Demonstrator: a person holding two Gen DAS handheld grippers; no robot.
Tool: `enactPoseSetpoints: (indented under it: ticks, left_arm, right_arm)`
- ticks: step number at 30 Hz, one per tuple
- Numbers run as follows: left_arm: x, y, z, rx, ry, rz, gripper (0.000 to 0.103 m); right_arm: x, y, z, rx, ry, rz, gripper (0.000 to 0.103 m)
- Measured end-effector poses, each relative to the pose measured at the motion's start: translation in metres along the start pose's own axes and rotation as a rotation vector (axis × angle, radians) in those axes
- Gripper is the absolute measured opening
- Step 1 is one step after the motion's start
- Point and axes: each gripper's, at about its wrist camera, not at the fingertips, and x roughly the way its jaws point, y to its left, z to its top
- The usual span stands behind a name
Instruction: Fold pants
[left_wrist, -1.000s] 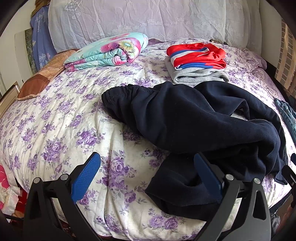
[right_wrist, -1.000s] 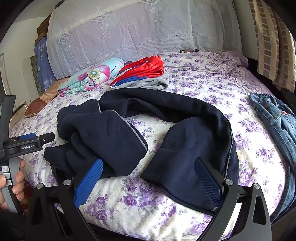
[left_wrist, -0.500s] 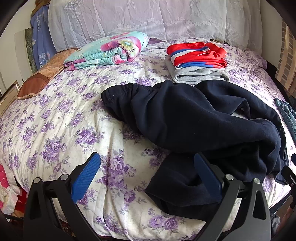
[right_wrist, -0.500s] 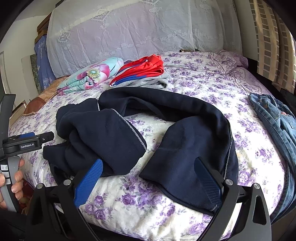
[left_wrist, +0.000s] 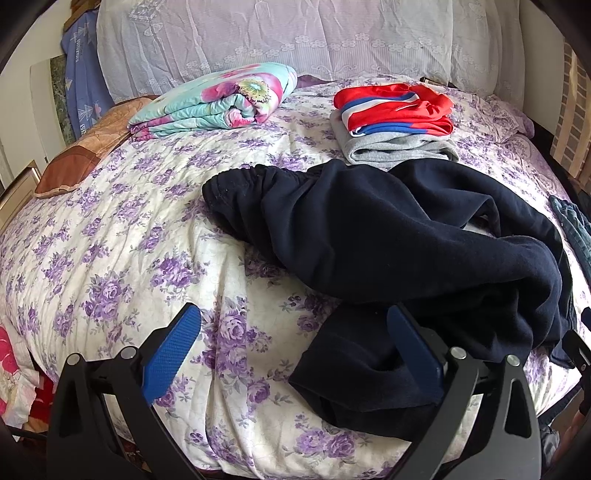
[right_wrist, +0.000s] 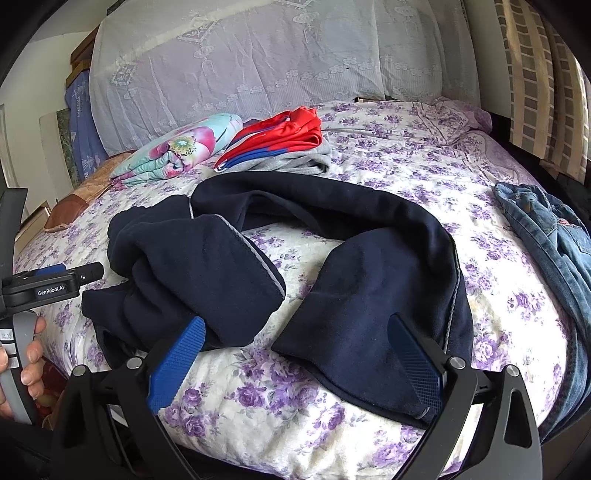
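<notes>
Dark navy sweatpants lie crumpled across the near half of a bed with a purple flowered cover. Their elastic waistband points left in the left wrist view; one leg end droops toward the bed's front edge. In the right wrist view the navy sweatpants curve in an arch, both ends toward me. My left gripper is open above the front edge, its right finger over the drooping leg end, holding nothing. My right gripper is open too, hovering just short of the two near ends. A hand holds the left gripper's handle.
A folded red, blue and grey clothes stack and a rolled floral quilt sit at the back. Blue jeans lie at the right bed edge. A lace-covered headboard stands behind, and a brown pillow lies on the left.
Both views have shifted very slightly; the sweatpants lie as before and both grippers stay open.
</notes>
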Motion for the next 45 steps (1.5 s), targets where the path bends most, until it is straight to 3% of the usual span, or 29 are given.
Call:
enactPoseSetpoints:
  ticks: [3, 6, 9, 11, 14, 15, 17, 18, 19, 20, 21, 22, 25, 29, 32, 36, 38, 39, 40, 42, 45]
  left_arm:
    - [-0.013, 0.006, 0.021, -0.018, -0.06, -0.011, 0.098]
    - [-0.019, 0.002, 0.067, 0.004, -0.092, -0.058, 0.098]
    - [0.012, -0.021, 0.108, 0.071, -0.001, -0.07, 0.098]
    - [0.043, -0.042, 0.123, 0.136, 0.055, -0.01, 0.098]
    - [0.102, -0.065, 0.126, 0.215, 0.209, 0.066, 0.093]
    - [0.12, -0.07, 0.123, 0.231, 0.259, 0.081, 0.086]
    - [0.133, -0.076, 0.113, 0.252, 0.282, 0.084, 0.081]
    - [0.13, -0.076, 0.109, 0.248, 0.26, 0.063, 0.07]
    - [0.123, -0.073, 0.105, 0.232, 0.246, 0.036, 0.047]
    - [0.116, -0.069, 0.102, 0.218, 0.237, 0.026, 0.035]
    - [0.106, -0.062, 0.098, 0.198, 0.226, -0.01, 0.013]
    - [0.101, -0.056, 0.095, 0.179, 0.226, -0.036, 0.01]
    - [0.079, -0.021, 0.073, 0.115, 0.208, -0.04, 0.01]
    - [0.036, 0.049, 0.037, -0.055, 0.17, -0.054, 0.009]
    - [0.009, 0.09, 0.002, -0.16, 0.178, -0.061, 0.009]
    - [-0.003, 0.116, -0.042, -0.231, 0.213, -0.029, 0.009]
    - [-0.013, 0.13, -0.049, -0.28, 0.191, -0.067, 0.01]
    - [-0.017, 0.135, -0.049, -0.3, 0.179, -0.093, 0.019]
    - [-0.021, 0.139, -0.047, -0.316, 0.166, -0.119, 0.042]
    - [-0.025, 0.144, -0.04, -0.357, 0.121, -0.16, 0.07]
    - [-0.02, 0.145, -0.024, -0.403, 0.091, -0.272, 0.08]
  right_arm:
    - [-0.001, -0.003, 0.001, 0.001, -0.003, -0.01, 0.1]
    - [0.001, -0.003, 0.001, -0.002, 0.007, -0.012, 0.1]
    - [0.001, -0.001, 0.0, -0.007, 0.008, -0.005, 0.1]
    - [-0.001, -0.005, -0.001, 0.007, 0.002, -0.004, 0.1]
    - [-0.002, -0.015, 0.0, 0.027, 0.003, -0.016, 0.1]
    - [-0.002, -0.018, 0.0, 0.032, 0.002, -0.019, 0.1]
    - [-0.002, -0.026, 0.0, 0.046, -0.002, -0.026, 0.1]
    - [-0.002, -0.03, 0.0, 0.055, -0.003, -0.025, 0.1]
    - [-0.002, -0.034, 0.0, 0.065, -0.005, -0.019, 0.1]
    - [-0.002, -0.038, 0.001, 0.071, -0.007, -0.014, 0.1]
    - [-0.002, -0.041, 0.002, 0.073, -0.008, -0.011, 0.1]
    - [-0.001, -0.042, 0.003, 0.069, -0.011, -0.011, 0.1]
    - [0.0, -0.039, 0.007, 0.03, -0.021, -0.002, 0.097]
    - [0.0, -0.03, 0.016, -0.021, -0.038, 0.051, 0.094]
    - [-0.001, -0.018, 0.03, -0.071, -0.049, 0.119, 0.094]
    - [-0.001, 0.01, 0.064, -0.16, -0.05, 0.226, 0.094]
    - [-0.001, 0.031, 0.091, -0.223, -0.054, 0.296, 0.094]
    - [0.002, 0.044, 0.106, -0.26, -0.052, 0.314, 0.094]
    - [0.006, 0.059, 0.123, -0.297, -0.043, 0.333, 0.095]
    - [0.027, 0.096, 0.152, -0.393, 0.023, 0.4, 0.096]
    - [0.083, 0.16, 0.18, -0.527, 0.175, 0.475, 0.097]
